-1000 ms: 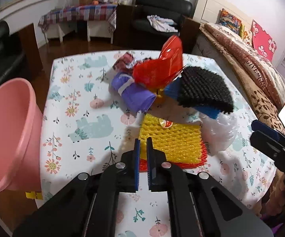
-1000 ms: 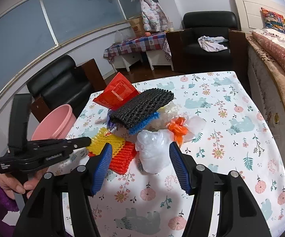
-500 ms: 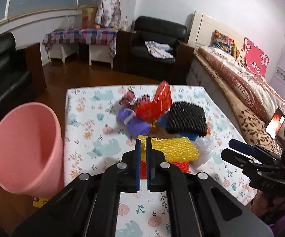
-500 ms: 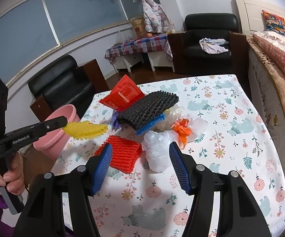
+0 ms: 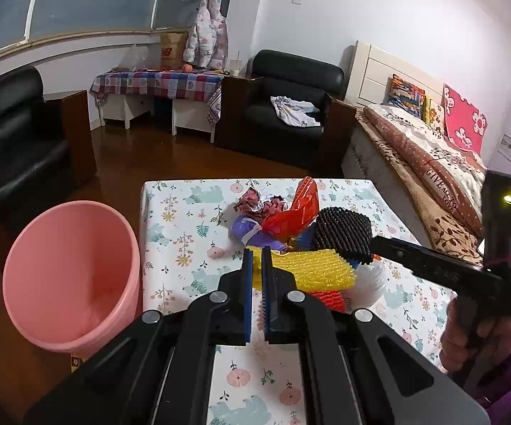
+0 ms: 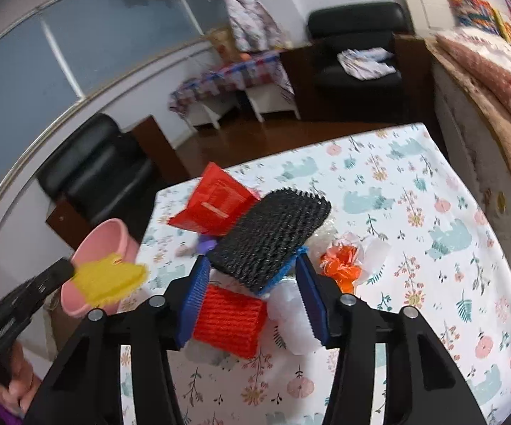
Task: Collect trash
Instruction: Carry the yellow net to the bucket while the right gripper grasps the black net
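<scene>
My left gripper (image 5: 257, 258) is shut on a yellow foam net (image 5: 308, 269). In the right wrist view the left gripper (image 6: 67, 269) holds that yellow net (image 6: 110, 276) in the air, in front of the pink bucket (image 6: 96, 248). My right gripper (image 6: 252, 294) hangs low over the trash pile and its jaws are closing. A red foam net (image 6: 227, 318) and part of a white plastic bag (image 6: 291, 315) lie between its fingers, with no firm pinch visible. A black foam net (image 6: 269, 237) and a red foil bag (image 6: 216, 205) lie just beyond.
The pink bucket (image 5: 71, 276) stands on the floor at the table's left edge. A purple roll (image 5: 252, 233) and an orange wrapper (image 6: 340, 265) also lie in the pile on the floral tablecloth (image 6: 432, 248). A bed runs along the right, armchairs behind.
My left gripper lifted the yellow net off the pile and carried it toward the bucket. My right gripper moved forward over the red net and its jaws narrowed.
</scene>
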Demonstrator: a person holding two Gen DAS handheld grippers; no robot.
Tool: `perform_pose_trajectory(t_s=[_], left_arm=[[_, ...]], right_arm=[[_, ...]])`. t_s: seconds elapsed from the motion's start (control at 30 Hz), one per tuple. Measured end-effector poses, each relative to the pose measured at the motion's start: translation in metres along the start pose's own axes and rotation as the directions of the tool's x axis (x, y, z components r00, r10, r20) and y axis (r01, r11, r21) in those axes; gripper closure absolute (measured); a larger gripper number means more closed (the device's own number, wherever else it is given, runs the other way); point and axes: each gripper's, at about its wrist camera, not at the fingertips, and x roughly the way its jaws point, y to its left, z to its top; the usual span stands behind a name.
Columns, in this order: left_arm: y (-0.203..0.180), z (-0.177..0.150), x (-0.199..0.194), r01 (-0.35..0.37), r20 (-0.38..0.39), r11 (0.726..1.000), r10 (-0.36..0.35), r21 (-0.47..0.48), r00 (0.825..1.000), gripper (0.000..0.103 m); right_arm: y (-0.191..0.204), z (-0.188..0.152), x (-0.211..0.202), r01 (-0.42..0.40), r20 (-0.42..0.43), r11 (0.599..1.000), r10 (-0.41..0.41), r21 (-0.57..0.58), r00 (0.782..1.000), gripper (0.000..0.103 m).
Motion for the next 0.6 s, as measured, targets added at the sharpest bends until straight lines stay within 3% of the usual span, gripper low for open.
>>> perform_pose_trajectory(t_s=[0.27, 0.37, 0.6], left_arm=[[0.007, -0.006, 0.003, 0.004, -0.010, 1.000, -0.004, -0.023, 1.000, 0.099], [0.007, -0.006, 0.002, 0.004, -0.003, 1.000, -0.004, -0.024, 1.000, 0.099], [0.013, -0.001, -0.006, -0.008, 0.033, 0.999, 0.009, -0.035, 0.999, 0.099]], right_arm=[[-0.007, 0.001, 0.022, 0.019, -0.048, 0.999, -0.018, 0.032, 0.999, 0.092], [-0.007, -0.002, 0.011, 0.021, -0.013, 1.000, -0.021, 0.017, 1.000, 0.097], [0.000, 0.004, -0.032, 0.048, 0.103, 0.998, -0.043, -0.047, 0.994, 0.097]])
